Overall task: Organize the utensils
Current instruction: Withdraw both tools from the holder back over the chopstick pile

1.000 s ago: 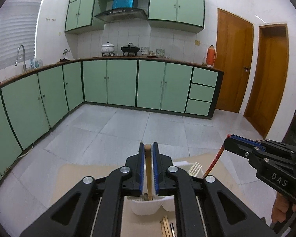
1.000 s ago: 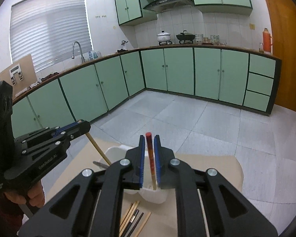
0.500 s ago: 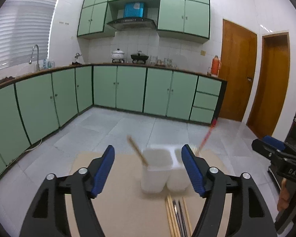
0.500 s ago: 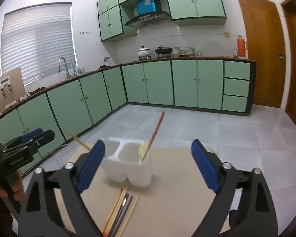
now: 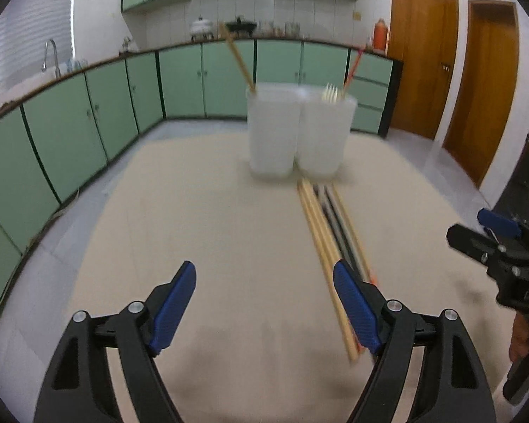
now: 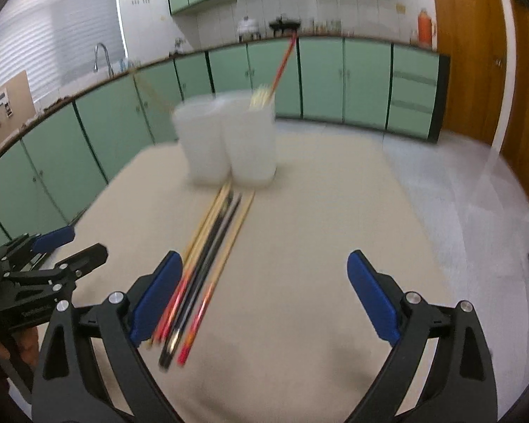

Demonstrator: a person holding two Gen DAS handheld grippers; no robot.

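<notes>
A white two-compartment holder (image 5: 296, 130) (image 6: 225, 141) stands at the far middle of the beige table (image 5: 211, 229). A wooden chopstick (image 5: 238, 60) leans in its left cup. A red-ended chopstick (image 5: 352, 68) (image 6: 282, 63) and a pale fork (image 5: 330, 92) stand in its right cup. Several chopsticks (image 5: 329, 232) (image 6: 208, 246) lie in a row in front of the holder. My left gripper (image 5: 264, 303) is open and empty, low over the table, left of the row. My right gripper (image 6: 264, 296) is open and empty, right of the row.
Green kitchen cabinets (image 5: 88, 112) run along the left and back walls. Two wooden doors (image 5: 451, 70) are at the right. The table's far edge (image 6: 335, 141) lies just behind the holder. Each gripper shows at the side of the other's view.
Both grippers opened, let go of a chopstick each into the holder, and pulled back and down toward the near part of the table.
</notes>
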